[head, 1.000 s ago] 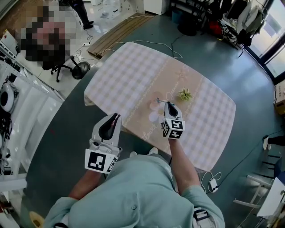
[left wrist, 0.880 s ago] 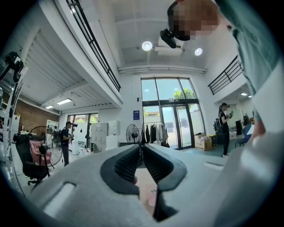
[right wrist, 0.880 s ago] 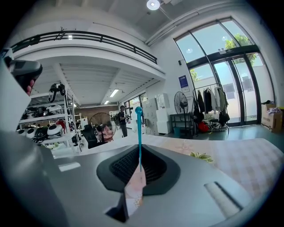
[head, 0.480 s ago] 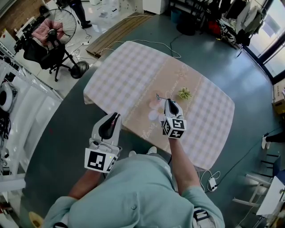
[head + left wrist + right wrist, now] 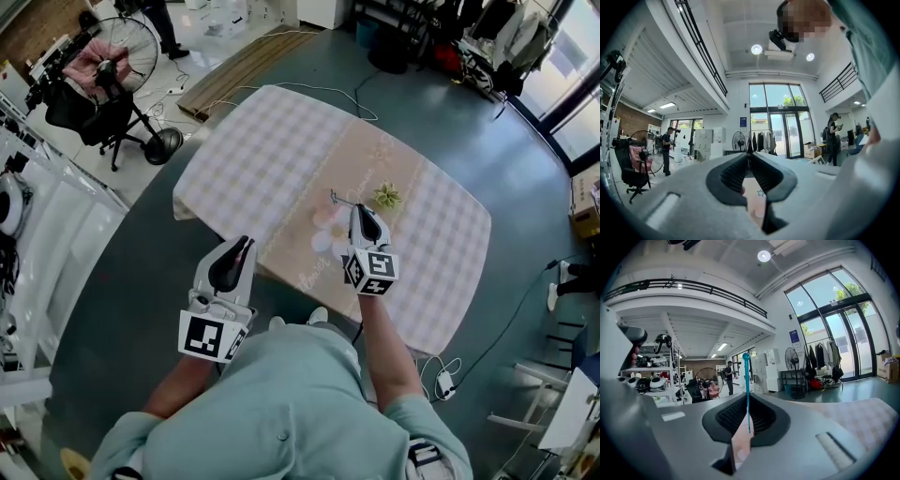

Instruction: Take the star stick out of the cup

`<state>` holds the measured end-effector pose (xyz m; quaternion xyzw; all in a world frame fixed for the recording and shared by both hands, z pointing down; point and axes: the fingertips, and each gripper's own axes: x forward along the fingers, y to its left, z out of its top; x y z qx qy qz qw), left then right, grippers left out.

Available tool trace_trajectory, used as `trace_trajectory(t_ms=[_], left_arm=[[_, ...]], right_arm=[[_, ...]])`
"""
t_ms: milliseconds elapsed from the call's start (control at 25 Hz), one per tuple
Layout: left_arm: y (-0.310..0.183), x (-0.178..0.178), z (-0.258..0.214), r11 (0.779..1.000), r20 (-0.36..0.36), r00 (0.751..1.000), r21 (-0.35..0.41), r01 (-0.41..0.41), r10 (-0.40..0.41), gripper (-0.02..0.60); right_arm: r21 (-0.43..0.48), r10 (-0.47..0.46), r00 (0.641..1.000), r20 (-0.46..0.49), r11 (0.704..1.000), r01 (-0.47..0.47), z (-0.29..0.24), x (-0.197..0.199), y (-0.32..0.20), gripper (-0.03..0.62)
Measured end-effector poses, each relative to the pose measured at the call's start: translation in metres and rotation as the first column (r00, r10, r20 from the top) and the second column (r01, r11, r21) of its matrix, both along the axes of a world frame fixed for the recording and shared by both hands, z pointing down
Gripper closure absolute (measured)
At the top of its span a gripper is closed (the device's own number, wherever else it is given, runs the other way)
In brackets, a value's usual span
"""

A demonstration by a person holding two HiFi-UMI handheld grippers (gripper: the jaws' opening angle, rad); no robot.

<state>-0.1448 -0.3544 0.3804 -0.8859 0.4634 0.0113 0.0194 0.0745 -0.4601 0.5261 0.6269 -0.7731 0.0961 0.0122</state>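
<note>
My right claw [image 5: 360, 212], pinching the star stick [image 5: 747, 390], had lifted a bit more, so it looked clear of the cup [image 5: 324, 219].

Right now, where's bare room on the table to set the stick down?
Bare: the table's left checked half up to the runner, and its right checked side past the green ornament. Crowded: mid-runner, with the pink cup, ornament and right gripper, shut on the star stick.
</note>
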Motion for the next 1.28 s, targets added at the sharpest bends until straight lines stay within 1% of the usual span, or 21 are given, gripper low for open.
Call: trace_trajectory(t_ms=[680,1000,1280], left_arm=[[-0.003,-0.001,0.003,1.000,-0.015,1.000,0.002,-0.021,0.021,0.546],[-0.004,-0.004,0.000,1.000,-0.019,1.000,-0.002,-0.023,0.023,0.546],[-0.003,-0.006,0.000,1.000,-0.025,0.999,0.002,-0.024,0.024,0.546]], right_arm=[[0.086,0.004,1.000,0.015,0.996,-0.005,-0.068,0.003,0.014,0.583],[0.138,0.002,1.000,-0.027,0.990,0.002,-0.101,0.002,0.021,0.583],[0.160,-0.006,1.000,-0.028,0.987,0.010,-0.113,-0.003,0.026,0.583]])
